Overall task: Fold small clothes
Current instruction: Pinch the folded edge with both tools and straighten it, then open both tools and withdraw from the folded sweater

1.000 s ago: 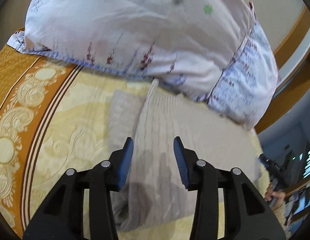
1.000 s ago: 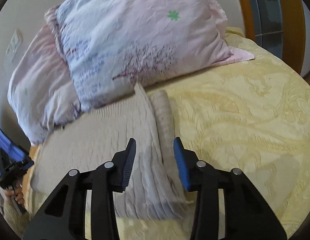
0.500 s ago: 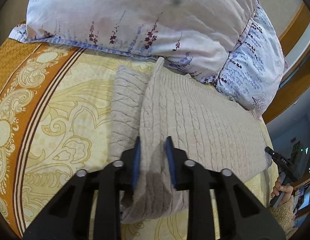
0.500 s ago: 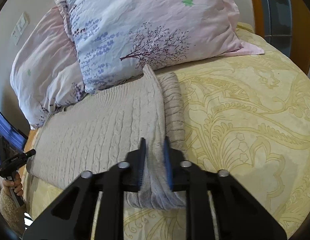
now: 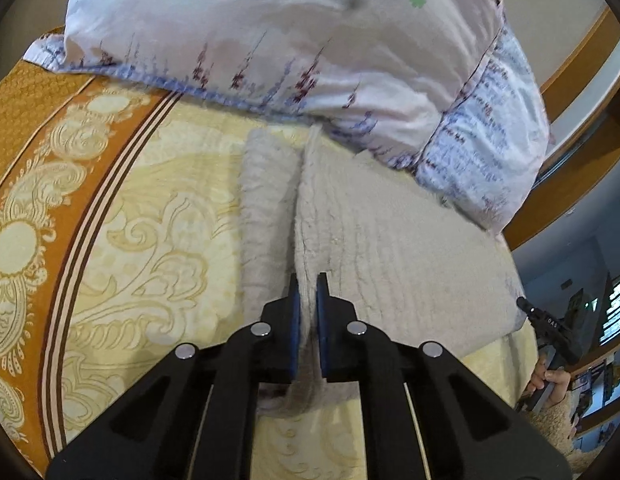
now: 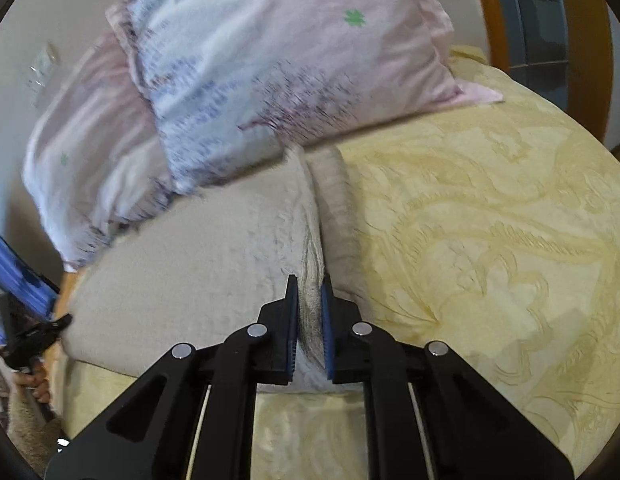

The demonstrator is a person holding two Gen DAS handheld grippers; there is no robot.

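A beige cable-knit sweater (image 5: 397, 256) lies on the yellow patterned bedspread (image 5: 158, 224), its far end against the pillows. My left gripper (image 5: 306, 284) is shut on a raised fold along the sweater's left edge. A folded-in strip of the sweater (image 5: 266, 208) lies beside that fold. In the right wrist view the sweater (image 6: 198, 256) spreads to the left. My right gripper (image 6: 310, 284) is shut on a raised fold at its right edge, next to a narrow strip (image 6: 337, 216).
Two floral pillows (image 5: 294, 40) (image 6: 270, 64) lie at the head of the bed. The bedspread has an orange border (image 5: 34, 128) at left. A wooden bed frame (image 6: 485, 20) stands at the back right. The other gripper (image 5: 549, 328) shows at the sweater's far edge.
Both grippers have closed from open onto the sweater's edges, pinching up a fold each. Both views are now blurred with motion.
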